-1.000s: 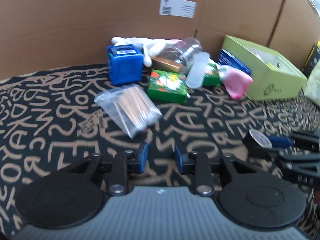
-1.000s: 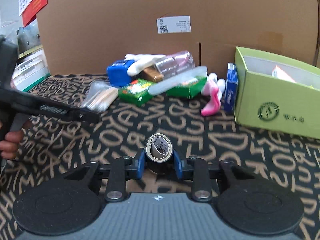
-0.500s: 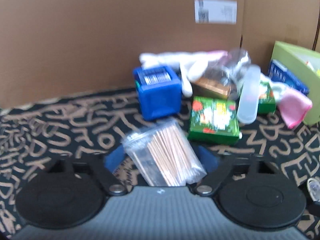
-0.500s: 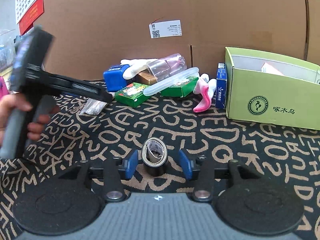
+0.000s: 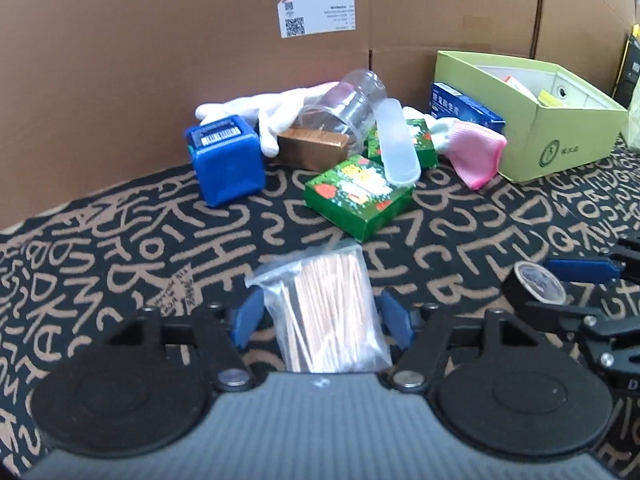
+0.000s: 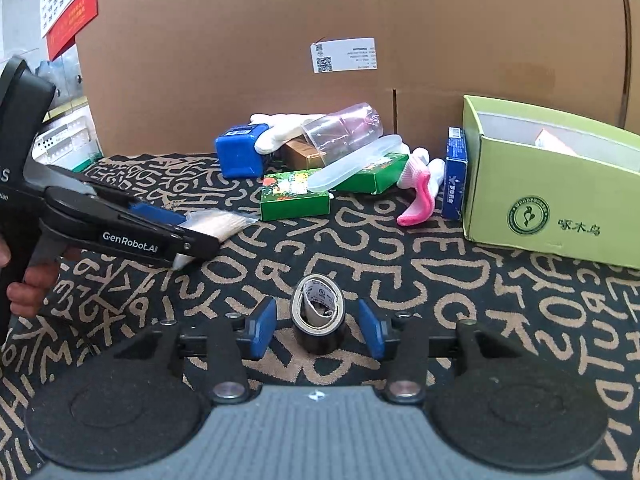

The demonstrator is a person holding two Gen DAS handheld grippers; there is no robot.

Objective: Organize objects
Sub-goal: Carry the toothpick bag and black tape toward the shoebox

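left claw (image 5: 322, 318): spread, jaws just narrowed a little, either side of the toothpick bag (image 5: 328, 312), pads not pressing
right claw (image 6: 316, 330): spread, not moving, tape roll (image 6: 318, 320) upright between its pads, clear of both
bench (image 6: 460, 300): letter-patterned cloth
green box (image 6: 556, 200): far right, open, well apart from both

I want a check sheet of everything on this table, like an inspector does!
Surface: black cloth with tan letters.
Job's things: bag of sticks; black tape roll; green box.
Clutter: blue cube, green packets, clear jar, pink sock, white glove.
Grippers: left gripper open around the bag; right gripper open around the tape; both sets of jaws have just been opening.
Cables: nothing seen.
Surroundings: cardboard wall.
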